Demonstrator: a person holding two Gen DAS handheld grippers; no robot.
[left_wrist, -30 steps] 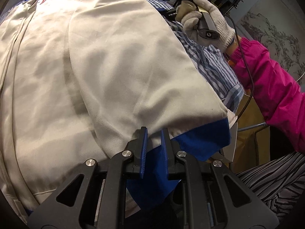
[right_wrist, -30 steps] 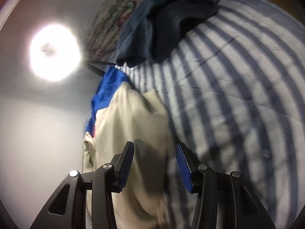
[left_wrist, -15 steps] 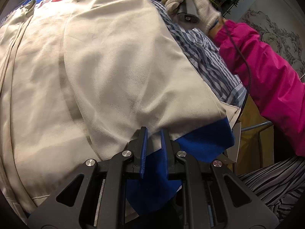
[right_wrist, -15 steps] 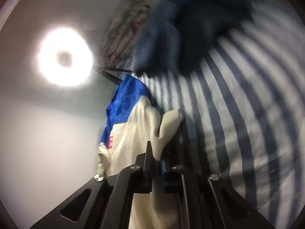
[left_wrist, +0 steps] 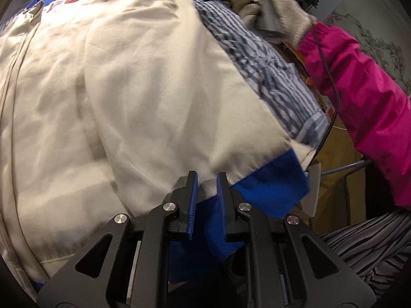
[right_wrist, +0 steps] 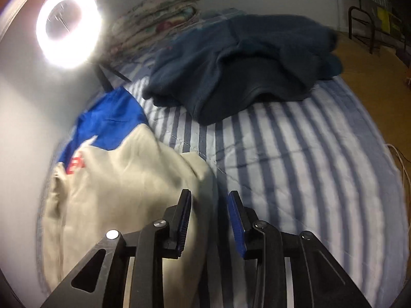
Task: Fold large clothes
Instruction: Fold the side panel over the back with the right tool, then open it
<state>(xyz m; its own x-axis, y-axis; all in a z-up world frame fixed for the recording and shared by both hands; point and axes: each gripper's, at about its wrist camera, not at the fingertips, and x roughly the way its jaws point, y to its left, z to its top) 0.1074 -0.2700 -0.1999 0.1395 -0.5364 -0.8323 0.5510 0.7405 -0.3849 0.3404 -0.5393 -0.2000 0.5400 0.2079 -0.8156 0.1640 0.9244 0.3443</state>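
Jacket (left_wrist: 133,97): cream, large, spread over the striped bed (right_wrist: 295,169). Blue yoke at the far end, near the wall; red lettering (left_wrist: 69,1) below it. One sleeve (left_wrist: 179,84) lies folded across the body, its blue cuff (left_wrist: 272,190) at the near edge of the bed.

Left tool (left_wrist: 206,188): jaws narrow, clamped on the sleeve fabric just where cream meets the blue cuff. The cuff hangs out to the right of the pads (left_wrist: 193,205) and below them.

Right tool (right_wrist: 209,206): jaws part-way apart, having just been opening. Nothing pinched; the jacket's cream edge (right_wrist: 200,179) lies under the gap and beside the left pad, seemingly loose of it, though blur makes contact hard to judge. Held above the bed, at the jacket's side nearest the bare stripes.

Right hand (left_wrist: 272,2): in a pale knit glove, gripping the tool's handle, seen in the left view at the far side of the jacket. Pink sleeve (left_wrist: 359,97) behind it; a black cable (left_wrist: 331,82) trails along the arm.

Other goods on the bed: dark blue garment (right_wrist: 244,69), heaped, well apart from the jacket; a folded patterned blanket (right_wrist: 154,18) against the wall behind it.

Fittings: ring lamp (right_wrist: 68,27), lit, on a stand at the head of the bed.
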